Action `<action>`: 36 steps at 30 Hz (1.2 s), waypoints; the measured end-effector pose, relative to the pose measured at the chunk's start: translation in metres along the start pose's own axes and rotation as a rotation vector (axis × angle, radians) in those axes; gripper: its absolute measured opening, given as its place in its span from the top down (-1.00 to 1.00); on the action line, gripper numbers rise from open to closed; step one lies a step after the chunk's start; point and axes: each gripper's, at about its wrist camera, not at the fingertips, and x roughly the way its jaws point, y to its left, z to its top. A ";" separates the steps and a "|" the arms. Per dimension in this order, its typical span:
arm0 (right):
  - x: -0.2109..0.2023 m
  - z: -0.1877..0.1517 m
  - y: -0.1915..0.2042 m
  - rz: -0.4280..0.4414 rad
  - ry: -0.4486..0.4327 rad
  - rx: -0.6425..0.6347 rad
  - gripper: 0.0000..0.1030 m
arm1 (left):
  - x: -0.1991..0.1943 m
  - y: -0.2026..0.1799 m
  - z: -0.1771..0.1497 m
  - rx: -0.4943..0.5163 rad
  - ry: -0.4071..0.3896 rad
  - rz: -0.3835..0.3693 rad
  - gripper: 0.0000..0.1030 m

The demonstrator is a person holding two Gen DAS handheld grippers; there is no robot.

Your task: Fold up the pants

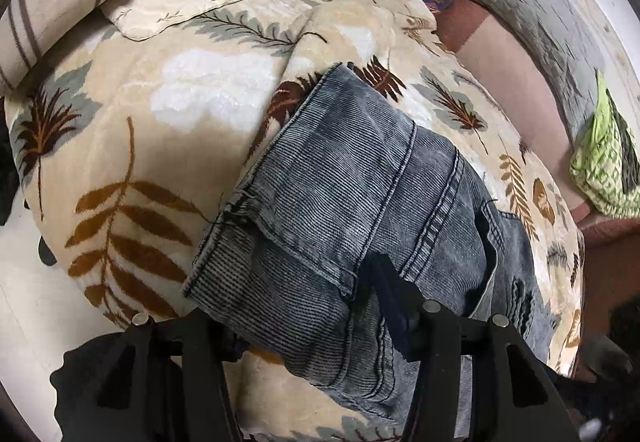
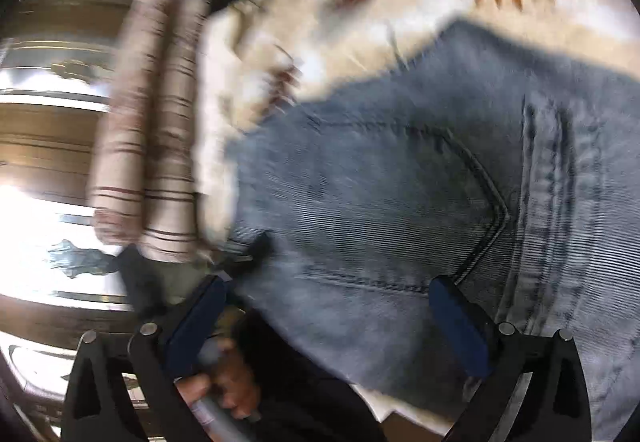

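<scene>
Left wrist view is showing the pants (image 1: 344,210) lying folded on the blanket (image 1: 132,146), left gripper (image 1: 320,326) spread apart over the near edge. Right gripper (image 2: 332,302) is gaping wide over the pocket (image 2: 400,210), likely releasing or smoothing.

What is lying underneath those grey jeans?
The jeans lie on a cream fleece blanket printed with brown and grey leaves, which shows all round them. Whatever is beneath the blanket, or tucked inside the folded denim, is covered.

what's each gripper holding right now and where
Right gripper open over the jeans, holding nothing. Left gripper: folded edge between fingers, grip unclear.
</scene>
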 end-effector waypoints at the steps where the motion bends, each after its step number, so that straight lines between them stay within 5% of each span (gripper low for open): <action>1: -0.008 -0.006 -0.005 0.004 -0.012 0.007 -0.99 | 0.000 -0.001 0.000 -0.004 0.000 0.009 -0.07; 5: -0.017 -0.029 -0.029 0.068 -0.002 0.070 -0.99 | 0.001 -0.003 0.000 0.001 -0.004 0.026 -0.08; 9: 0.022 -0.032 -0.053 0.071 0.086 0.104 -0.99 | 0.000 -0.006 -0.001 0.006 0.008 0.042 -0.08; 16: -0.031 -0.040 -0.039 0.075 -0.037 0.040 -0.99 | -0.003 -0.009 0.000 0.009 0.012 0.078 -0.08; 18: -0.047 -0.050 -0.060 0.062 -0.095 0.097 -0.99 | -0.008 -0.017 0.000 0.054 -0.018 0.112 0.47; 22: -0.090 -0.071 -0.111 0.067 -0.243 0.232 -0.99 | -0.027 -0.040 -0.001 0.122 -0.087 0.120 0.70; 27: -0.145 -0.091 -0.155 0.105 -0.416 0.314 -0.99 | -0.074 -0.107 -0.022 0.338 -0.257 0.130 0.72; 31: -0.171 -0.103 -0.184 0.131 -0.508 0.382 -0.99 | -0.108 -0.186 -0.072 0.601 -0.369 0.080 0.73; 36: -0.193 -0.119 -0.211 0.128 -0.562 0.443 -0.99 | -0.107 -0.263 -0.156 0.881 -0.344 -0.046 0.73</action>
